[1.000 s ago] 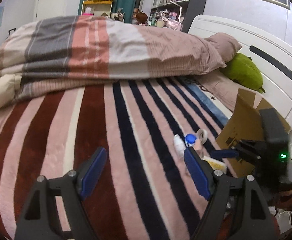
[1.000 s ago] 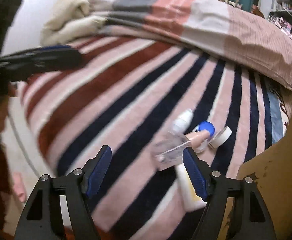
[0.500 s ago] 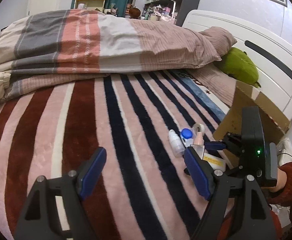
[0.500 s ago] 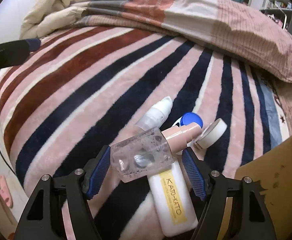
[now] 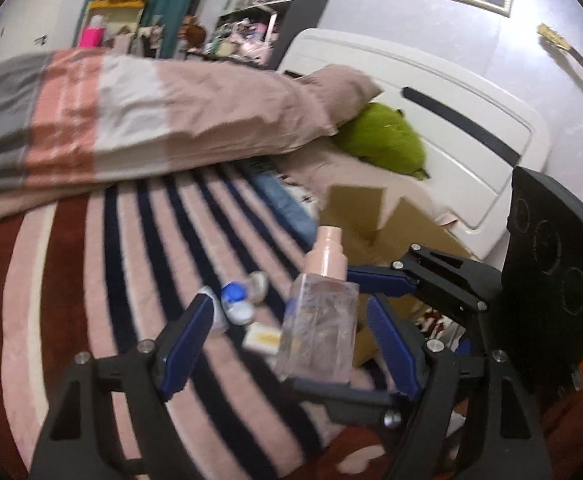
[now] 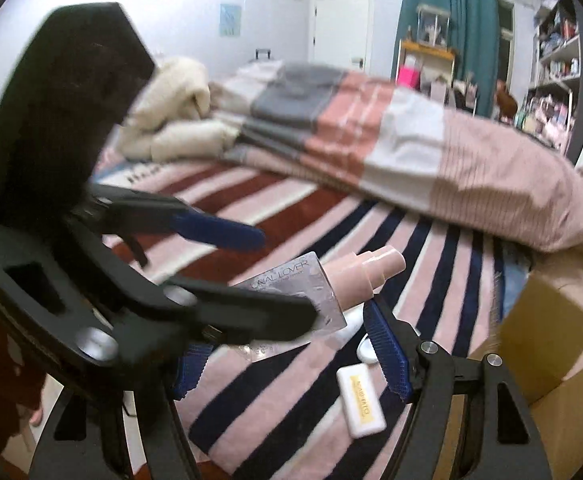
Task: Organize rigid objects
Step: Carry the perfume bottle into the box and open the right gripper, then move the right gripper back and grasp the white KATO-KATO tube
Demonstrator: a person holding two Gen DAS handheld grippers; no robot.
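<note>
Pink-capped clear square bottle (image 5: pixel 319 320) pinched in right claw (image 6: pixel 287 356); left claw (image 5: pixel 287 312) closing around it, pads not yet touching. Could slip from smooth faces if released early.

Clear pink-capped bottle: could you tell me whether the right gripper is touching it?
Touching: the left wrist view shows the right gripper clamping the bottle between its jaws.

Left gripper (image 6: pixel 251 280) hides clear bottle (image 6: pixel 291 292) base; small items (image 5: pixel 237 304) on blanket blurred, labels unreadable.
</note>
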